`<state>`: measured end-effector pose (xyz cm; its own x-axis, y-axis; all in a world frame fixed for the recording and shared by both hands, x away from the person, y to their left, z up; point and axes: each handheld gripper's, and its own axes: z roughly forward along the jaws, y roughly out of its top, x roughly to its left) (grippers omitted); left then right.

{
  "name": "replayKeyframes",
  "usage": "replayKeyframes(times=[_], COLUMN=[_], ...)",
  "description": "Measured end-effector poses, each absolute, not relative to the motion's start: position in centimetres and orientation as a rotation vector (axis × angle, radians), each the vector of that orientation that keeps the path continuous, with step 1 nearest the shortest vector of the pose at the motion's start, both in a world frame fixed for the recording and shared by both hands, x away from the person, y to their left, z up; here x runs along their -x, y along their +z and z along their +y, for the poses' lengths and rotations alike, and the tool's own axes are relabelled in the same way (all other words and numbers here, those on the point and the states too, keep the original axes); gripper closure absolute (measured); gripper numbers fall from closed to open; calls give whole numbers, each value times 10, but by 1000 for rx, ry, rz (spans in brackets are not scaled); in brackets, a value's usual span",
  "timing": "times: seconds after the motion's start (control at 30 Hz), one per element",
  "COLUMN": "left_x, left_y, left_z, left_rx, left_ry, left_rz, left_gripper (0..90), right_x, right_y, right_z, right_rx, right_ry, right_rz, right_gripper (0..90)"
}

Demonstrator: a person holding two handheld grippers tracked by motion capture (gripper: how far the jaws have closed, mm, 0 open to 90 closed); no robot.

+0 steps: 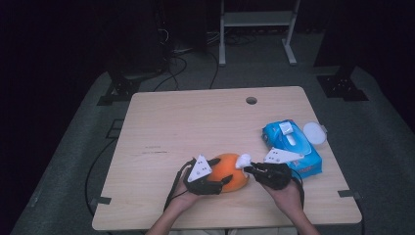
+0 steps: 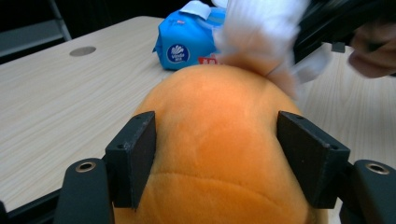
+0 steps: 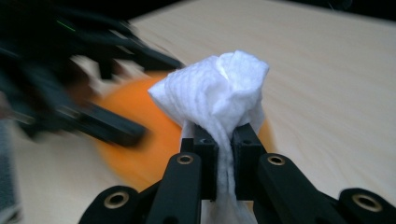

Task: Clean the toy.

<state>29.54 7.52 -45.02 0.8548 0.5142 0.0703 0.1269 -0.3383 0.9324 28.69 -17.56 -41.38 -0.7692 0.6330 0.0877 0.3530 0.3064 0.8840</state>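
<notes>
An orange soft ball rests near the table's front edge. My left gripper is shut on it. In the left gripper view both pads press into the orange ball from either side. My right gripper is shut on a bunched white wipe that touches the ball's upper right side. The right gripper view has the wipe pinched between the closed jaws of the right gripper, with the orange ball behind it. The wipe looks blurred on top of the ball.
A blue pack of wipes lies right of the ball, with a white round lid beside it. The wooden table has a cable hole at the back. Stands and cables sit on the floor beyond.
</notes>
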Motion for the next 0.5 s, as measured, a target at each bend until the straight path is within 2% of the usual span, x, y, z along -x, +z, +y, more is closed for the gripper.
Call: replayKeyframes(times=[0.2,0.27,0.3,0.5], left_x=[-285,-287,-289,-291], left_y=[-440,-446,-448,-447], left_z=[85,90,92,88], left_rx=[-1914,-1941,-1948,-1973], left_ry=[427,381,374,409], left_rz=[543,578,577,527], left_gripper=[138,160,207,295], right_x=[-296,-295,-292,-281], right_y=[-431,-426,-423,-412], right_z=[-180,-181,-179,-156], right_rx=[-1002,-1014,-996,-829], right_ry=[1403,1409,1418,1373], right_rz=[2307,2288,2287,2308], right_gripper=[827,827,827,827])
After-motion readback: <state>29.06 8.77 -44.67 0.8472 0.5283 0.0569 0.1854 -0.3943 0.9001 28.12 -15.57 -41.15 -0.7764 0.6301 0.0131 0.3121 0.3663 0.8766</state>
